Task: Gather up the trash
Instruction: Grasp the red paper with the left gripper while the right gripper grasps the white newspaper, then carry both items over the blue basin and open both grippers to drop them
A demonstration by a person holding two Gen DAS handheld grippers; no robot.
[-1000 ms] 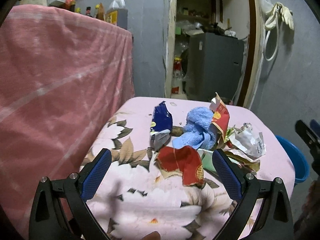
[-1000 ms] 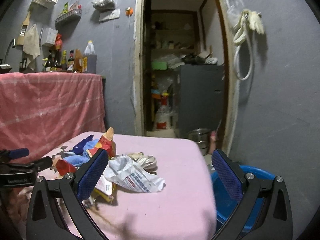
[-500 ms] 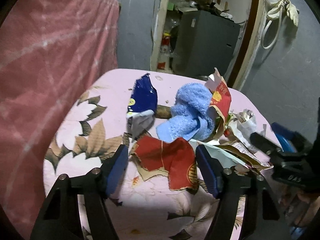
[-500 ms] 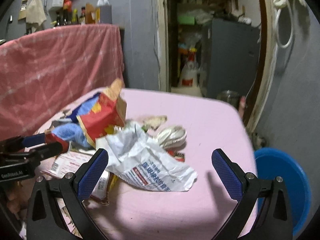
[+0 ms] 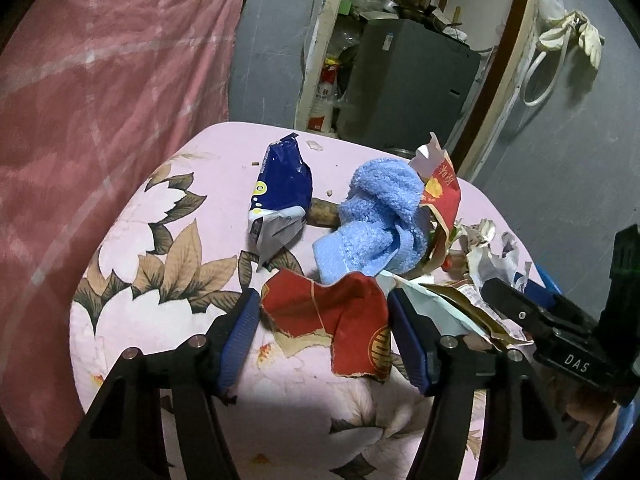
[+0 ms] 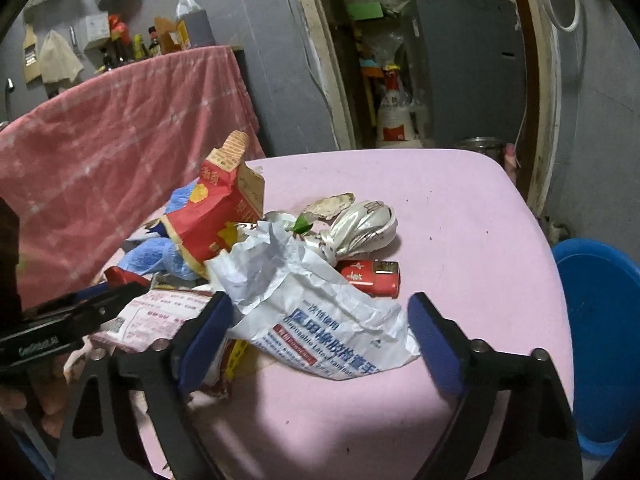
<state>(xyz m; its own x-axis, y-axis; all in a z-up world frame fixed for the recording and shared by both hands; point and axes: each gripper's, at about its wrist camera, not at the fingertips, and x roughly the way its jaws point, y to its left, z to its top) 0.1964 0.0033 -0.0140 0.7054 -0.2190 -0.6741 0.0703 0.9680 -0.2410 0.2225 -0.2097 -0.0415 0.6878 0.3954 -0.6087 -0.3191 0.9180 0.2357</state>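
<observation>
Trash heap on pink-covered desk (image 6: 460, 208), both grippers lowered over it.
Torn red paper (image 5: 328, 312) is straddled by left gripper (image 5: 320, 332), fingers spread, just narrowed; white printed bag (image 6: 320, 312) is flanked by right gripper (image 6: 320, 344), fingers wide, just narrowed, unpressed.

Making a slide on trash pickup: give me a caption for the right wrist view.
Right gripper, jaws closing around a crumpled white bag on the pink table.

Free room: bare pink cloth-covered table (image 6: 460, 208) right of and beyond the litter. Obstacles: crumpled white printed paper bag (image 6: 320, 312), small red box (image 6: 372, 278), light-blue terry cloth (image 5: 380, 216), torn red paper (image 5: 332, 312) crowding the table's left half.
</observation>
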